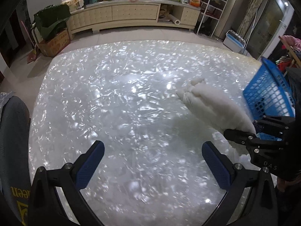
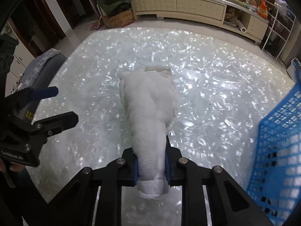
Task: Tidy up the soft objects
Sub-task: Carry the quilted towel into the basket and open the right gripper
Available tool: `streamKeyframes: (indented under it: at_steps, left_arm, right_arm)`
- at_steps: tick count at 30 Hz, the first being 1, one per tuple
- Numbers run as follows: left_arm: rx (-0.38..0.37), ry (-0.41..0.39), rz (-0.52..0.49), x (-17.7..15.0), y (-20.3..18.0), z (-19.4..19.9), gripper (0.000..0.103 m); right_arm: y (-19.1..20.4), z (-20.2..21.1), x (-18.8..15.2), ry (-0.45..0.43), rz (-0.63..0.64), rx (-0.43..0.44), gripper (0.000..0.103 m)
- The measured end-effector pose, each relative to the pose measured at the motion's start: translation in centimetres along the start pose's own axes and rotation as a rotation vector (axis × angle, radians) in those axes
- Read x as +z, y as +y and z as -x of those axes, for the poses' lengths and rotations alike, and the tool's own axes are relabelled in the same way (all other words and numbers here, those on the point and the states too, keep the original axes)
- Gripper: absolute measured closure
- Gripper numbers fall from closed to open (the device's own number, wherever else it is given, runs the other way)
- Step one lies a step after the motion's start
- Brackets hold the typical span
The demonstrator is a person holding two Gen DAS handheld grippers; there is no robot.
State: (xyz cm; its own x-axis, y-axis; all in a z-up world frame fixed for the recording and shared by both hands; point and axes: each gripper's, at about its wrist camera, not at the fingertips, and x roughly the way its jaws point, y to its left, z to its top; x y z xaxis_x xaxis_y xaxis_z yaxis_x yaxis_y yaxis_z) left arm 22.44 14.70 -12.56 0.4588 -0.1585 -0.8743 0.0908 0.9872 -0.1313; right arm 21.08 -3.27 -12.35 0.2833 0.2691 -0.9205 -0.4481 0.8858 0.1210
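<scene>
Though glare off its shiny wrinkled cover washes out any detail, the table [image 1: 116,98] fills most of the room in front of me. Behind it runs a long cream cabinet [image 1: 131,15], its top crowded with boxes and bottles whose labels are too small to read. At the right edge stands a blue basket [image 2: 278,146], cut off by the frame, its contents a pale blur through the mesh. The white towel [image 2: 150,113] hangs rolled over the table, just left of the basket, its near end pinched tight in the right gripper [image 2: 151,166]. The left gripper [image 1: 152,162] hovers empty, fingers spread wide. On the right gripper's black body I can read "DAS". A chair [image 1: 13,131] at left shows yellow letters, "een", the rest cut off.
</scene>
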Motion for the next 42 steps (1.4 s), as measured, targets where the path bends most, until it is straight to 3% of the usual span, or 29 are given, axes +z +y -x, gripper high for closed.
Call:
streamKeyframes:
  at_steps: [16, 27, 34, 42]
  left_arm:
    - [-0.008, -0.123, -0.071, -1.0, -7.6, 9.7, 0.0]
    - [-0.011, -0.189, -0.137, -0.6, -13.5, 14.2, 0.0]
    - [-0.031, -0.236, -0.173, 1.4, -16.8, 15.6, 0.0]
    - [-0.06, -0.251, -0.209, 4.1, -19.7, 14.5, 0.0]
  right_arm:
    - [-0.5, 12.2, -4.4, -0.15, -0.006, -0.004, 0.083]
    - [-2.4, 18.8, -6.1, -0.29, -0.019, -0.019, 0.083]
    - [-5.2, 21.6, -5.6, -0.357, -0.025, -0.062, 0.083]
    - [-8.7, 23.1, -6.0, -0.39, -0.068, -0.113, 0.082]
